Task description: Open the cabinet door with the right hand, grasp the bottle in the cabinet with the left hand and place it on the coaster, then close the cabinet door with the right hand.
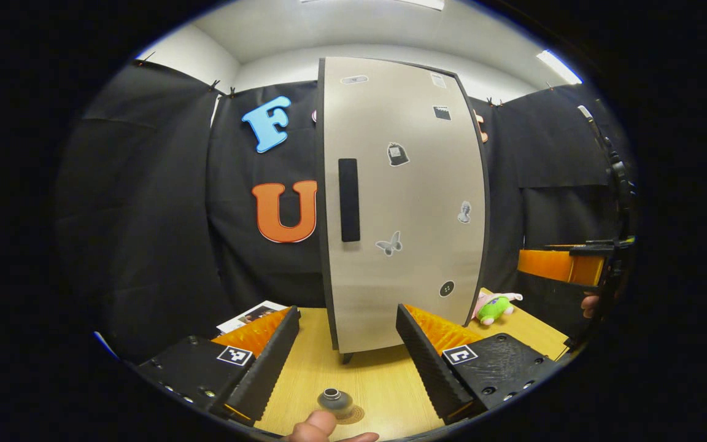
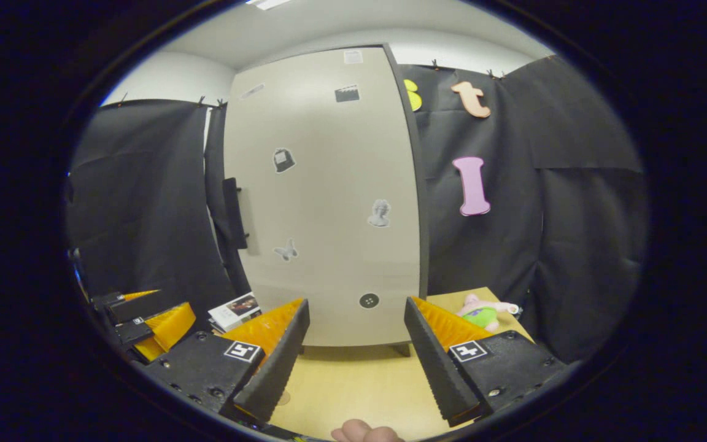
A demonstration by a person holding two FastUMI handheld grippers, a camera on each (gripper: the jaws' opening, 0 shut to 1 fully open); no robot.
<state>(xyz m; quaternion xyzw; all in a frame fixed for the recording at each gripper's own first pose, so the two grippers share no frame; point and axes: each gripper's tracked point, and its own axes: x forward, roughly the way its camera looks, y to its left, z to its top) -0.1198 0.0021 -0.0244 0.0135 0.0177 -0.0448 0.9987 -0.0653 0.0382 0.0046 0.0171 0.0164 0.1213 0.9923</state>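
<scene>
The beige cabinet [image 1: 402, 202] stands on the wooden table with its door closed; its black vertical handle [image 1: 348, 199] is on the door's left side. The same handle [image 2: 234, 212] appears in the right gripper view. A small grey bottle [image 1: 334, 399] stands upright on a round brown coaster [image 1: 353, 416] near the table's front edge, below and between the left gripper's fingers. My left gripper [image 1: 347, 310] is open and holds nothing. My right gripper [image 2: 356, 304] is open too, facing the door from a short distance. The right gripper [image 1: 559, 264] also appears far right, held by a hand.
A pink and green plush toy [image 1: 493, 306] lies on the table right of the cabinet. A booklet [image 1: 252, 314] lies to its left. The left gripper [image 2: 151, 319] is at the left of the right gripper view. A thumb [image 1: 323, 426] is at the bottom edge.
</scene>
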